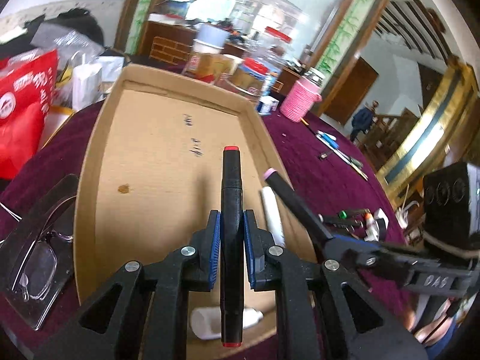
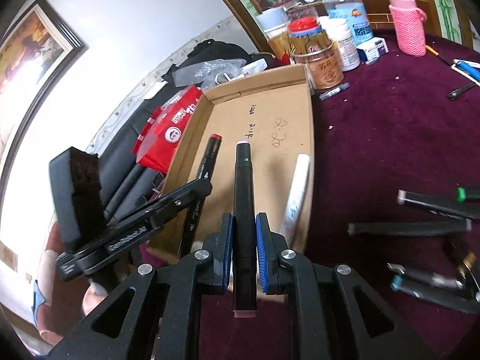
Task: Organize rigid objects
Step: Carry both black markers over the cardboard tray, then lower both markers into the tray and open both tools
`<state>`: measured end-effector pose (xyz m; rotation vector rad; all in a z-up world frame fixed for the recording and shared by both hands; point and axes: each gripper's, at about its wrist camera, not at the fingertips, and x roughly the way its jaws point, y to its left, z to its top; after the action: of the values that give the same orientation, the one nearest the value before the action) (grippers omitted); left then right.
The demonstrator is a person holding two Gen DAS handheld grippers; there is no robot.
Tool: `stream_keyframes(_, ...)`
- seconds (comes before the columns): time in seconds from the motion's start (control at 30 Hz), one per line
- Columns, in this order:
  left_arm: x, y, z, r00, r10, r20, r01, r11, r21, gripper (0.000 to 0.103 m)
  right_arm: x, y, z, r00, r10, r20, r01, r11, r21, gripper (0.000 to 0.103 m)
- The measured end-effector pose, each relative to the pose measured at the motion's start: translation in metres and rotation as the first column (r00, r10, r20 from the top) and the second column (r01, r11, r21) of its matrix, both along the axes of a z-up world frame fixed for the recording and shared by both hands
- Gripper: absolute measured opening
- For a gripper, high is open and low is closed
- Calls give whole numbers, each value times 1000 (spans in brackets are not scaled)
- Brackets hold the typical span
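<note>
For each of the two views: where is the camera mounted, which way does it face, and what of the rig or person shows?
Left wrist: on the left gripper, looking forward and down over the cardboard tray; its jaws clamp the red-capped marker; the right gripper enters from the right.
Right wrist: on the right gripper, facing the same tray; its jaws clamp the pink-capped marker; the left gripper enters from the left.
Shared: tray, both markers, pink knitted jar.
</note>
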<state>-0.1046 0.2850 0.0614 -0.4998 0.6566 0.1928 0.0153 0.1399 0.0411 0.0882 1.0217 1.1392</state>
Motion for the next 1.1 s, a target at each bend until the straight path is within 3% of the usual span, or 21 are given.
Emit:
stream_keyframes(0.1, 6, 7, -2, 1000, 22, -9, -23, 1000, -22, 13, 11, 18, -13, 999, -23, -39, 22, 1000, -15, 14)
stream_keyframes(0.43, 23, 14, -15, 996, 50, -68, -53, 998, -40, 12, 17, 33, -31, 999, -35, -41, 33, 998, -50, 14)
stream_keyframes(1.1, 25, 13, -24, 992, 54, -118, -55, 998, -5, 13, 6, 47, -35, 999, 5, 45, 0, 994, -111, 15)
